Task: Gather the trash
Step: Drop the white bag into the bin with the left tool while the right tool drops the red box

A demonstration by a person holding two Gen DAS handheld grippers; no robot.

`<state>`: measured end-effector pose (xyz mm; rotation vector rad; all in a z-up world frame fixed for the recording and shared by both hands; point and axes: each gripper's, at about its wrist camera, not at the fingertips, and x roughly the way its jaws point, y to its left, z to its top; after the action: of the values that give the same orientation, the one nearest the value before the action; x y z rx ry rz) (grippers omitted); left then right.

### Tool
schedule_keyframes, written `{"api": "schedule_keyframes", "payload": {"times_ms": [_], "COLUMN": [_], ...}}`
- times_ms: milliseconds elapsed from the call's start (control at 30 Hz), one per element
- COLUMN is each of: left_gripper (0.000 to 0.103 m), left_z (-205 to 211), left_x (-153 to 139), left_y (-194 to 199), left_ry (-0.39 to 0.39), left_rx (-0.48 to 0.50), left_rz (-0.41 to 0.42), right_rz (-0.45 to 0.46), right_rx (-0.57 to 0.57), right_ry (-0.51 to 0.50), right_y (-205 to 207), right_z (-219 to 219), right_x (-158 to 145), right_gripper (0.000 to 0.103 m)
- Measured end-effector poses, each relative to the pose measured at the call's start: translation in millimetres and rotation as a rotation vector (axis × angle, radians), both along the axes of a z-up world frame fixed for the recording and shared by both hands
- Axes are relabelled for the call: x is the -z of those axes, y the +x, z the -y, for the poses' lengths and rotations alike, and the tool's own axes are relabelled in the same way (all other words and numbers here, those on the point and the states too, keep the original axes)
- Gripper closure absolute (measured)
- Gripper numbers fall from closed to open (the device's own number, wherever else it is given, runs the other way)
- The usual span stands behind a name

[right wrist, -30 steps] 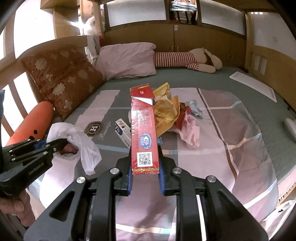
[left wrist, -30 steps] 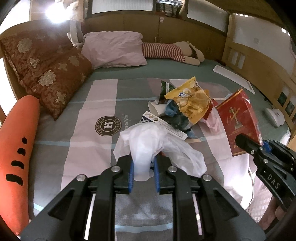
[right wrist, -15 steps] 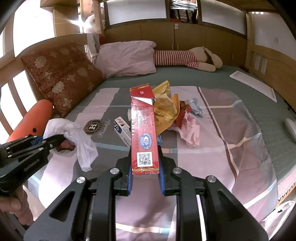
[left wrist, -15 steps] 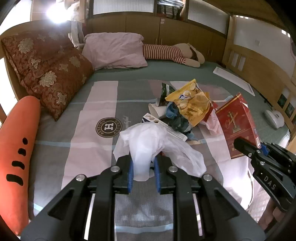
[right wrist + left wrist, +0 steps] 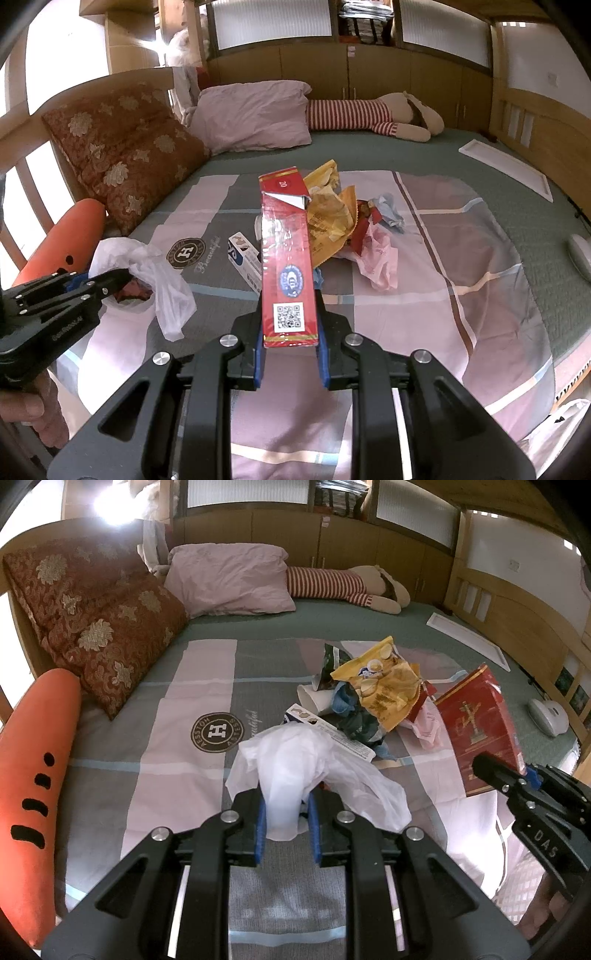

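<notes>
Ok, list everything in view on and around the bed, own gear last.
white plastic bag: 1, white, in left gripper
red carton: 1, red, in right gripper
yellow snack bag: 1, yellow, mid-bed pile
paper cup: 1, white, on its side by pile
pink plastic bag: 1, pink, right of pile
small box: 1, white-blue, left of carton
brocade cushion: 1, brown, headboard
pillow: 1, pale pink, bed's far end
striped plush toy: 1, red-white, far edge
carrot cushion: 1, orange, left edge
left gripper: shut on bag
right gripper: shut on carton

Both grippers [image 5: 284,827] [image 5: 290,354] clamped, angled downward.
</notes>
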<state>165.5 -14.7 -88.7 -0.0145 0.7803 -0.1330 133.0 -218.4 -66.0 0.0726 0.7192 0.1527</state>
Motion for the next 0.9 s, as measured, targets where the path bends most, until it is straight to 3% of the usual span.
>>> {"api": "schedule_keyframes", "payload": {"times_ms": [233, 300, 400, 567, 733, 767, 833, 900], "left_gripper": [0.084, 0.084, 0.084, 0.085, 0.085, 0.085, 0.085, 0.085], "left_z": [18.0, 28.0, 44.0, 87.0, 166.5, 189.8, 231.8, 274.5], "left_x": [-7.3, -8.9, -9.9, -16.7, -32.5, -34.9, -36.6, -35.2], "left_y": [-6.9, -13.6, -25.6, -47.2, -85.4, -96.1, -114.3, -131.4], "left_ry": [-0.082, -0.090, -0.116, -0.126, -0.207, -0.201, -0.196, -0.191], "left_rx": [0.094, 0.134, 0.208, 0.351, 0.605, 0.653, 0.736, 0.819], "left_rz": [0.020, 0.035, 0.040, 0.028, -0.035, -0.037, -0.059, -0.098], "right_rz": [0.093, 0.123, 0.135, 0.056, -0.060, -0.066, -0.078, 0.004], "right_rx": [0.125, 0.181, 0.258, 0.417, 0.603, 0.634, 0.695, 0.772], "right_ry": [0.094, 0.128, 0.099, -0.013, -0.028, -0.025, -0.006, 0.045], "right_y": [-39.3, -71.9, -119.3, -200.8, -254.0, -260.9, -274.5, -298.9], "right_z": [48.4, 75.9, 111.8, 178.3, 239.6, 248.4, 266.8, 285.9], "right_x": [-27.6, -35.8, -38.0, -18.2, 19.9, 23.9, 25.7, 10.2], "right_gripper": [0.080, 0.080, 0.080, 0.080, 0.080, 0.077, 0.043, 0.030]}}
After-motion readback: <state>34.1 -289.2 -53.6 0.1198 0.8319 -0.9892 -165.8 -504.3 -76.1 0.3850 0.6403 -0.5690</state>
